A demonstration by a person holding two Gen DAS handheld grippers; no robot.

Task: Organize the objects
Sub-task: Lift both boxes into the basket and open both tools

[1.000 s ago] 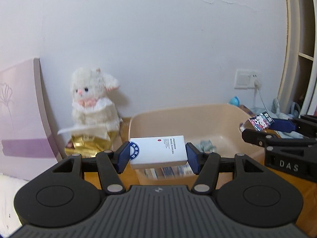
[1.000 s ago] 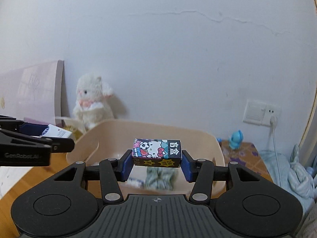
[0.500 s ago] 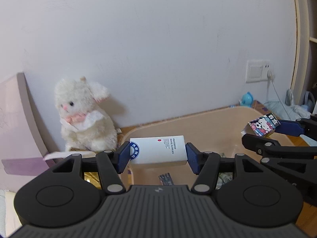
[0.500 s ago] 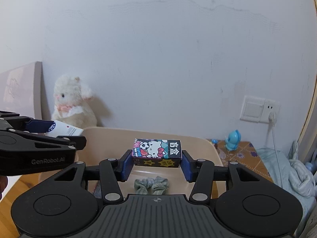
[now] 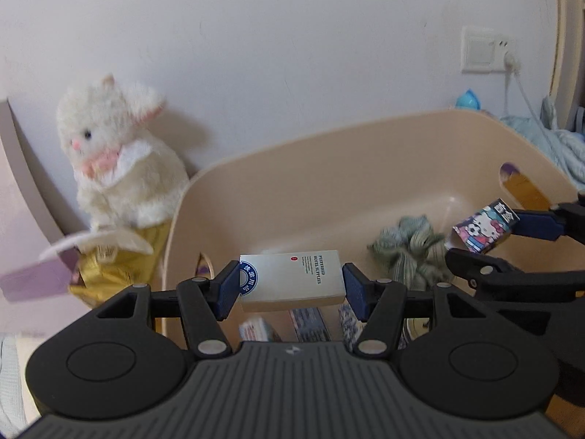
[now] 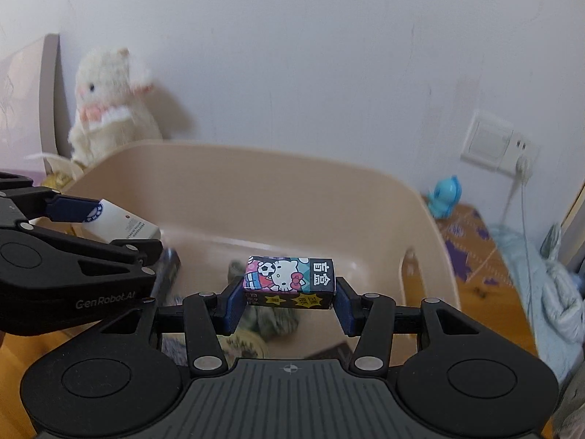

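Note:
My left gripper [image 5: 290,287] is shut on a white box with a blue round seal [image 5: 292,278], held level above the beige plastic bin [image 5: 329,168]. The same white box [image 6: 117,221] shows at the left of the right wrist view, over the bin's [image 6: 256,179] left side. My right gripper [image 6: 289,301] is shut on a small cartoon cat box [image 6: 290,281], also above the bin. That cat box [image 5: 482,225] appears at the right of the left wrist view. A green scrunchie [image 5: 411,247] and several small packets [image 5: 307,323] lie on the bin floor.
A white plush rabbit [image 5: 117,153] sits left of the bin on gold packaging [image 5: 109,267]. A lilac board [image 6: 22,87] leans on the wall at far left. A wall socket [image 6: 493,142], blue figurine [image 6: 446,194] and pale blue cloth [image 6: 548,278] are to the right.
Both grippers have moved forward and tilted down over the bin, so its floor and contents now show. Each still holds its box.

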